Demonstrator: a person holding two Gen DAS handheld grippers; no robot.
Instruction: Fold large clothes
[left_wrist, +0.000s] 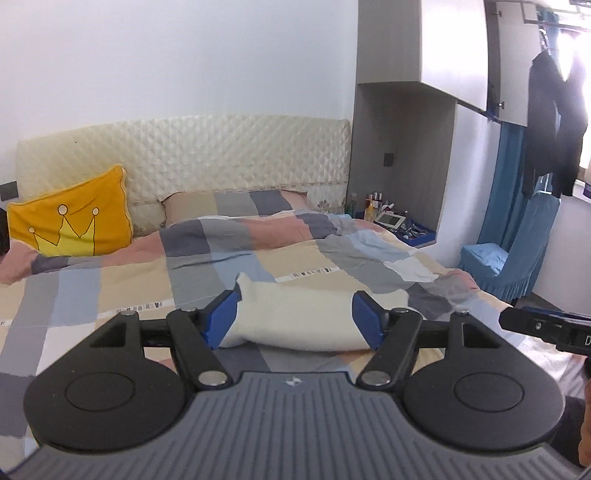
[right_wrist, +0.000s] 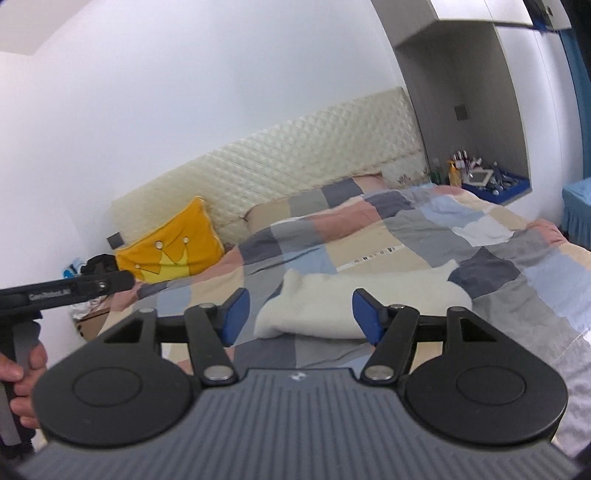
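A cream garment (left_wrist: 295, 325), folded into a thick oblong bundle, lies on the patchwork quilt (left_wrist: 110, 288) near the bed's front edge. In the left wrist view my left gripper (left_wrist: 293, 302) hangs above and short of it, blue pads (left_wrist: 219, 319) wide apart and nothing between them. The right wrist view shows the same garment (right_wrist: 325, 314) on the quilt (right_wrist: 480, 258), beyond my right gripper (right_wrist: 299, 299), which is open and empty too. Each gripper shows at the edge of the other's view: the right gripper (left_wrist: 546, 326), and the left gripper (right_wrist: 74, 290) held by a hand (right_wrist: 26, 373).
A yellow crown pillow (left_wrist: 74, 221) leans on the quilted cream headboard (left_wrist: 221, 155). A wall niche (left_wrist: 399, 221) beside the bed holds bottles and small items. A blue-covered chair (left_wrist: 517, 251) stands at the right, with dark clothes (left_wrist: 554, 129) hanging above it.
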